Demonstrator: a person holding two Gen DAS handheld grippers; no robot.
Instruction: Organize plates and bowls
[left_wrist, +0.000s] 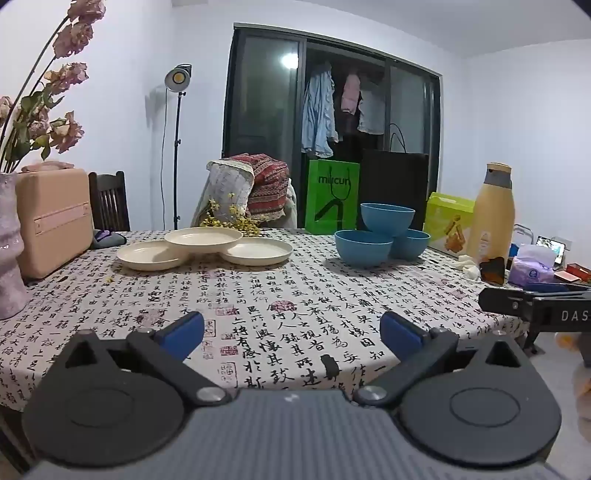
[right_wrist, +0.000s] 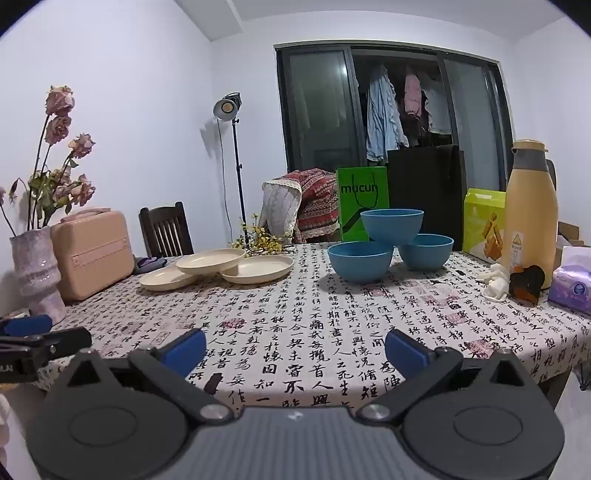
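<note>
Both claws are spread wide and empty: the left gripper (left_wrist: 291, 332) and right gripper (right_wrist: 295, 349) sit low in frame. Mid-frame on the tablecloth (left_wrist: 295, 295), three cream plates (left_wrist: 203, 245) overlap at left; three blue bowls (left_wrist: 384, 232) cluster at right, one perched atop.

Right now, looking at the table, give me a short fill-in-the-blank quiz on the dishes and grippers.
1. The top bowl rests on ___ other blue bowls.
2. The cream plates number ___.
3. The left gripper and right gripper both have jaws that are ___.

Missing words: two; three; open
</note>
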